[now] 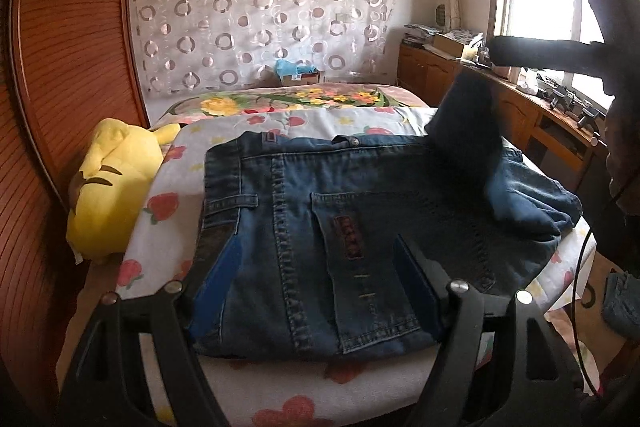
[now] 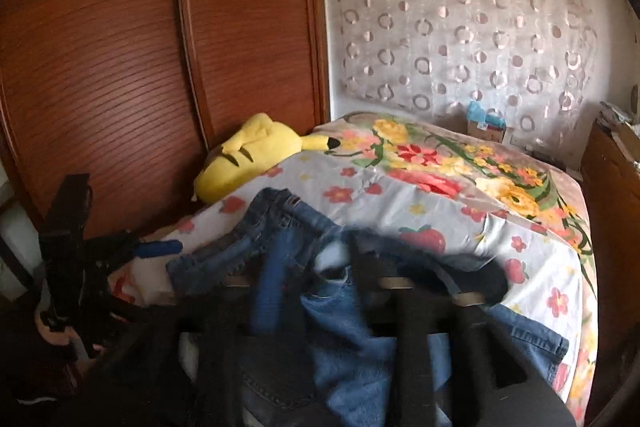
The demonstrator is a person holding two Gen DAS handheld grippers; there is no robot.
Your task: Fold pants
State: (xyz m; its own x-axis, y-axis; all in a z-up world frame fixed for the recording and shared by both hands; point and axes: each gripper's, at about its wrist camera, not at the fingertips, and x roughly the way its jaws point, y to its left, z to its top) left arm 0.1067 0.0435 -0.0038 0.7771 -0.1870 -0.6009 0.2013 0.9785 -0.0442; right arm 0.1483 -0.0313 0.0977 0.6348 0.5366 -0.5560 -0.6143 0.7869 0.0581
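Blue jeans [image 1: 360,211] lie on the flowered bed sheet [image 1: 168,163], waist toward the far side, back pocket up. My left gripper [image 1: 320,283] hovers open over the near part of them, blue pads wide apart. At the right, one trouser leg [image 1: 468,119] stands up, blurred, just under my right gripper [image 1: 496,51]. In the right wrist view the right gripper [image 2: 320,267] is blurred, its fingers apart with loose denim [image 2: 344,339] bunched around and below them. I cannot see a pad pressing on the cloth. One blue pad of the left gripper [image 2: 158,248] shows at the left.
A yellow plush toy [image 1: 108,187] lies at the bed's left edge against a wooden slatted wardrobe [image 1: 68,67]. A low wooden cabinet [image 1: 520,115] with clutter runs under the window on the right. A small box [image 1: 300,77] sits at the bed's far end.
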